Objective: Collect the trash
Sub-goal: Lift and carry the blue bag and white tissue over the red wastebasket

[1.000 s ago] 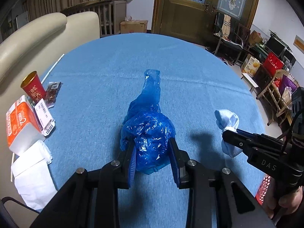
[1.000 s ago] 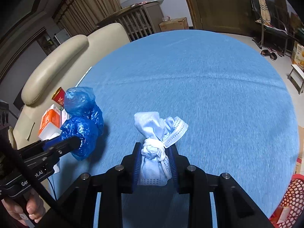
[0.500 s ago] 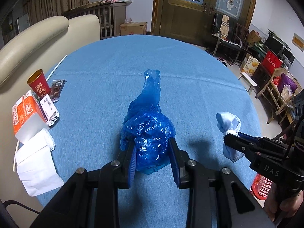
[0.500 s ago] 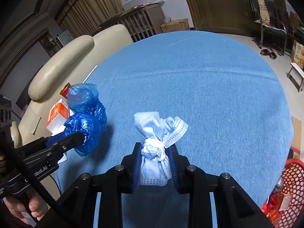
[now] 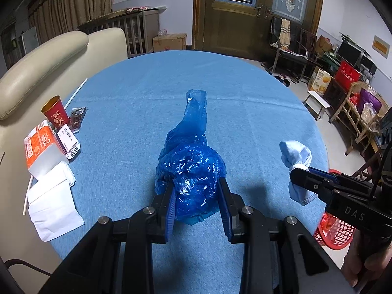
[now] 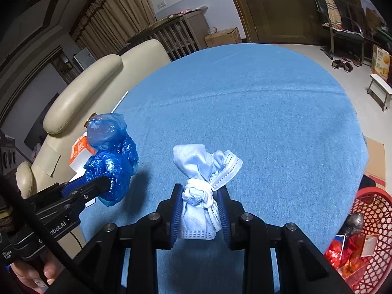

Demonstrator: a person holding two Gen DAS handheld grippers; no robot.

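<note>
My left gripper (image 5: 197,193) is shut on a crumpled blue plastic bag (image 5: 189,161) and holds it above the blue round table (image 5: 220,93). The bag also shows in the right wrist view (image 6: 110,164). My right gripper (image 6: 199,208) is shut on a knotted pale blue face mask (image 6: 199,171), held above the table near its right edge. The mask also shows in the left wrist view (image 5: 295,156). A red mesh trash basket (image 6: 367,235) with wrappers inside stands on the floor at the lower right, and shows in the left wrist view (image 5: 335,232).
At the table's left edge lie a red paper cup (image 5: 55,114), an orange and white carton (image 5: 41,150), a labelled packet (image 5: 68,138), white tissues (image 5: 52,201) and a straw (image 5: 78,91). A cream sofa (image 5: 41,56) stands behind them. Chairs and boxes stand at the right.
Both grippers have drawn back and up with their loads. More of the table's near edge and the red basket have come into view.
</note>
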